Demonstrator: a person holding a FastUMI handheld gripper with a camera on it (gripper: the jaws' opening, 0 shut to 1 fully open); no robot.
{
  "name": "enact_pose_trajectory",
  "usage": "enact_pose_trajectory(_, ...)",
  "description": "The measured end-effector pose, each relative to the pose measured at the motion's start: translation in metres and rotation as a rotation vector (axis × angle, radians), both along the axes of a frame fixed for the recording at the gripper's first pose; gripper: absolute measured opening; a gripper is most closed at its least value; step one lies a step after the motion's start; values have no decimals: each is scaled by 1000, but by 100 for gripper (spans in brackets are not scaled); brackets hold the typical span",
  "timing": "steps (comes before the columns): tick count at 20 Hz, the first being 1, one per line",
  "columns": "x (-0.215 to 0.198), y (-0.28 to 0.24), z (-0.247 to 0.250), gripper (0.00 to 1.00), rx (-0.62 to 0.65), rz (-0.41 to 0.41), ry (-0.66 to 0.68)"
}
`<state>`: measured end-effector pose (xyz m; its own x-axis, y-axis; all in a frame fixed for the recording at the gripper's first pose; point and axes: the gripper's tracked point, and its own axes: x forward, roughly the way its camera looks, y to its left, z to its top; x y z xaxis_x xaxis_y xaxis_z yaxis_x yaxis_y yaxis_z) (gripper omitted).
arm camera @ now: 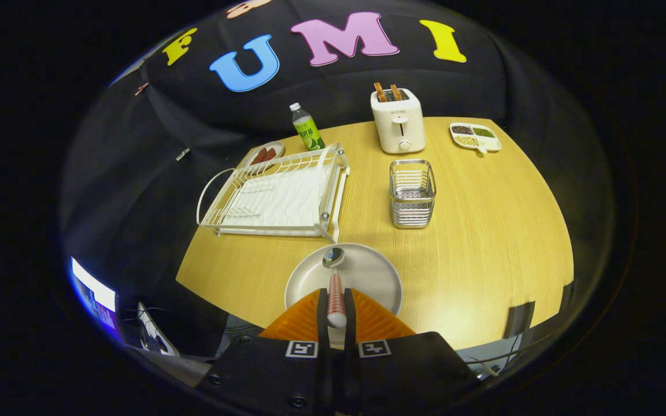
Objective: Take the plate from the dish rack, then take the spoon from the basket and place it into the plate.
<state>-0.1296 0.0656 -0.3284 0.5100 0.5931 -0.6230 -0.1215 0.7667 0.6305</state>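
Note:
A pale round plate [367,277] lies flat on the wooden table, just ahead of and partly under my fingers. My gripper [336,300] is shut on the spoon [335,283], pinching its red-and-white checked handle between the two orange fingers [304,320]. The metal bowl of the spoon points forward over the plate's far part; whether it touches the plate I cannot tell. Beyond the plate to the left stands the white wire dish rack [278,196] with no dishes in it. The metal basket [412,193] stands beyond the plate to the right.
A white toaster [398,120] with two slices stands at the back, with a green-labelled bottle [307,127] to its left. A small dish of red pieces [265,154] sits behind the rack. A divided snack tray [475,137] lies at the back right. The table's near edge runs under my fingers.

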Motion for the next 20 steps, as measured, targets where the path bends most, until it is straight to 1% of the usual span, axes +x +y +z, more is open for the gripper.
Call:
enact_pose_trajectory(5,-5,24,-18,11,-14,16,48)
enact_pose_trajectory(8,-5,28,-29,12,-28,11,68)
enact_pose_trajectory(14,-4,31,-39,15,-8,-10,99)
enact_pose_trajectory(16,-6,29,-42,18,-27,-8,105)
enact_pose_trajectory(17,-6,28,-46,21,-39,-8,106)
enact_pose_trajectory(18,-6,29,-47,27,-43,-9,105)
enact_pose_trajectory(19,-5,27,-48,28,-45,-12,106)
enact_pose_trajectory(20,-5,27,-50,34,-49,-14,108)
